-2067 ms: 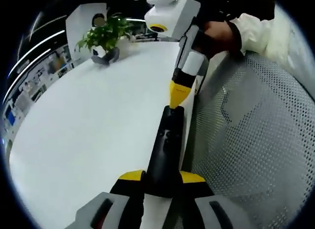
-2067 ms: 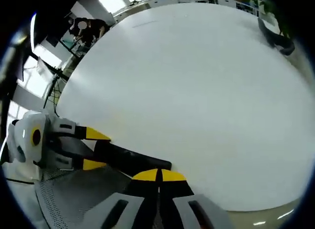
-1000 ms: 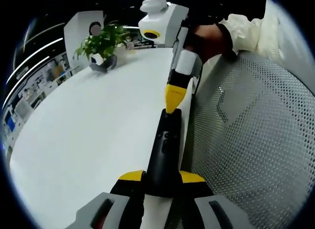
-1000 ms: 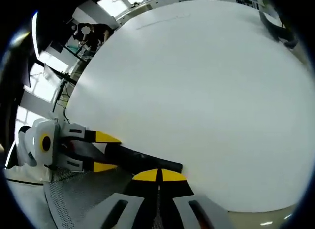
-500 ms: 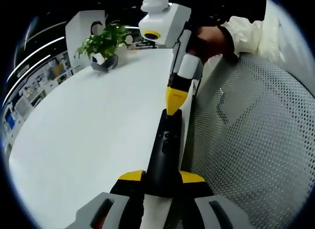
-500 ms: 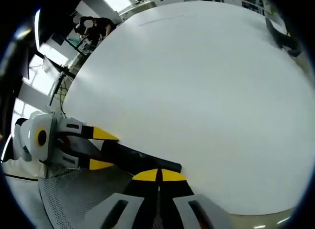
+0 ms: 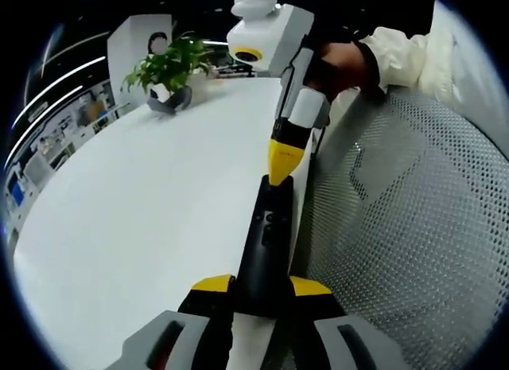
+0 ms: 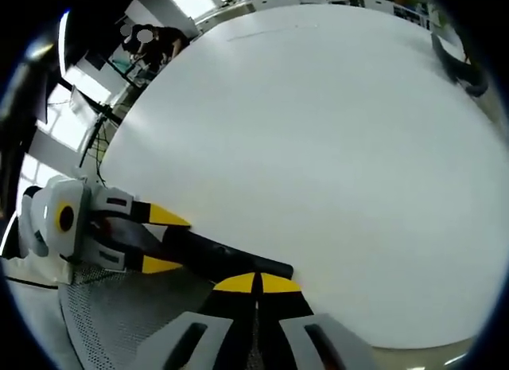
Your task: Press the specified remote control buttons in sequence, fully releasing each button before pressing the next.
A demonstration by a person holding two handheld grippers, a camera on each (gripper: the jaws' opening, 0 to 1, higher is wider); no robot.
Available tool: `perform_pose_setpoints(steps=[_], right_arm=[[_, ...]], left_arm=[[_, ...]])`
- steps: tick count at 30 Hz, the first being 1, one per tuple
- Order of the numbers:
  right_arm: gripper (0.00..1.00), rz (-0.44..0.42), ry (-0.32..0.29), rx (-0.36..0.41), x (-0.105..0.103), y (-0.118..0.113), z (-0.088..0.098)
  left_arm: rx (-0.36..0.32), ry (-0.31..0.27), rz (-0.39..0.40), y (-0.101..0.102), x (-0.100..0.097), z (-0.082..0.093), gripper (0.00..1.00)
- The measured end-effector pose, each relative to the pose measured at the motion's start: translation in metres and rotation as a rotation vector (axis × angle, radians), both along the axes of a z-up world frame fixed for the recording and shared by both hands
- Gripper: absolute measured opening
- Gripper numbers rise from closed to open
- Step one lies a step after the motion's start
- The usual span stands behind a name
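Note:
A slim black remote lies along the right edge of the white table, and my left gripper is shut on its near end. My right gripper, held by a hand in a white sleeve, comes down from above. Its yellow jaws are shut with nothing between them, and their tip meets the remote's far end. In the right gripper view, my right gripper points at the remote. There the left gripper clamps the remote from the left. The buttons under the tip are hidden.
A potted plant and a dark holder stand at the table's far end. A grey mesh chair sits right beside the table edge. The broad white tabletop spreads away from the remote, with a person beyond it.
Almost nothing has changed. The right gripper's shut tip stays at the remote's far end and the left gripper keeps its hold. Both views shift only slightly.

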State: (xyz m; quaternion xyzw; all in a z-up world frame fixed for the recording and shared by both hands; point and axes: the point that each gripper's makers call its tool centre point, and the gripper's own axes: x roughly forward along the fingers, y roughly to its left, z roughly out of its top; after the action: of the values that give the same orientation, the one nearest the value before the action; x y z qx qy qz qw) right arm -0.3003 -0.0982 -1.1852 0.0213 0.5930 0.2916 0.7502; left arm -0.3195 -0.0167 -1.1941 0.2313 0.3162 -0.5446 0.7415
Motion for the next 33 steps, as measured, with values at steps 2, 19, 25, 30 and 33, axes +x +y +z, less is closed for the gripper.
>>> perform_pose_setpoints(steps=[2,19,25,30,33], right_arm=[[0.0,-0.003,0.003,0.002,0.0004,-0.0002,-0.0002],[0.0,-0.064,0.05,0.053,0.0008,-0.0001,0.0005],[0.0,-0.037,0.033,0.042,0.001,0.001,0.0019],[0.0,-0.035,0.031,0.065,0.0019,0.004,0.0037],[0.0,-0.027,0.039,0.068,0.0005,0.0058,0.0029]], left_arm=[[0.003,0.002,-0.002,0.0001,-0.0005,-0.0001,0.25],[0.0,0.002,-0.011,-0.0006,-0.0028,0.0007,0.25],[-0.004,-0.002,-0.016,-0.0028,-0.002,0.0007,0.25],[-0.006,-0.011,-0.025,-0.0054,-0.0012,0.0011,0.25],[-0.007,-0.012,-0.026,-0.006,-0.0009,0.0011,0.25]])
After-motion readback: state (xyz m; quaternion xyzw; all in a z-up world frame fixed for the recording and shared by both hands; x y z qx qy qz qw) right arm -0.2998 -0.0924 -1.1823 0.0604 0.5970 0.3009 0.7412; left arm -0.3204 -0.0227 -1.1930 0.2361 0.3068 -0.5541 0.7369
